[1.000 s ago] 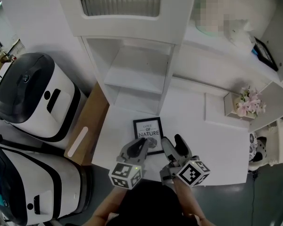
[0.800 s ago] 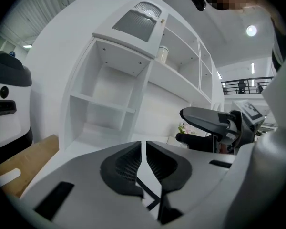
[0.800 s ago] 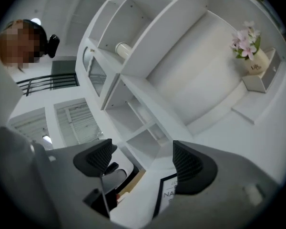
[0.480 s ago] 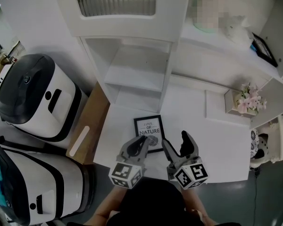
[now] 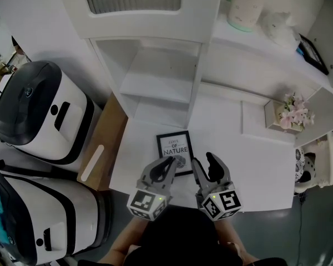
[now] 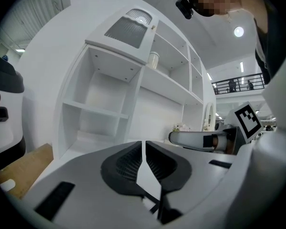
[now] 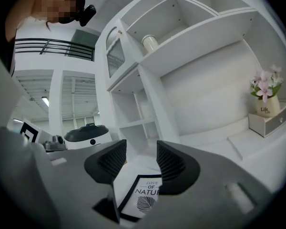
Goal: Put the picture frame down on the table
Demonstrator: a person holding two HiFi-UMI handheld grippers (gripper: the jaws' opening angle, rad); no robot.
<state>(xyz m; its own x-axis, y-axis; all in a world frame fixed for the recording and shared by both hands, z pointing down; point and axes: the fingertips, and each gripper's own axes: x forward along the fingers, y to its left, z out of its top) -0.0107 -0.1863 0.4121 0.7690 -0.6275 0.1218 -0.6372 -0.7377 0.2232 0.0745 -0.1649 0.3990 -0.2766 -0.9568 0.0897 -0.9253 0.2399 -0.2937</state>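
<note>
A black picture frame [image 5: 175, 148] with a white "NATURE" print lies flat on the white table [image 5: 255, 165] near its front edge. It also shows low in the right gripper view [image 7: 143, 194], beyond the jaws. My left gripper [image 5: 167, 162] hovers at the frame's near right corner. Its pads [image 6: 128, 163] meet at the tips with nothing between them. My right gripper [image 5: 203, 160] is just right of the frame. Its jaws have just been closing and still stand apart [image 7: 140, 151], and nothing is between them.
A white shelf unit [image 5: 161, 87] rises behind the table. A flower pot on a small white box [image 5: 291, 118] stands at the back right. Two white-and-black machines [image 5: 39, 112] [image 5: 33, 215] and a wooden board [image 5: 102, 148] are to the left.
The right gripper has rolled and its jaws have narrowed. The frame lies where it did, and the left gripper has hardly moved.
</note>
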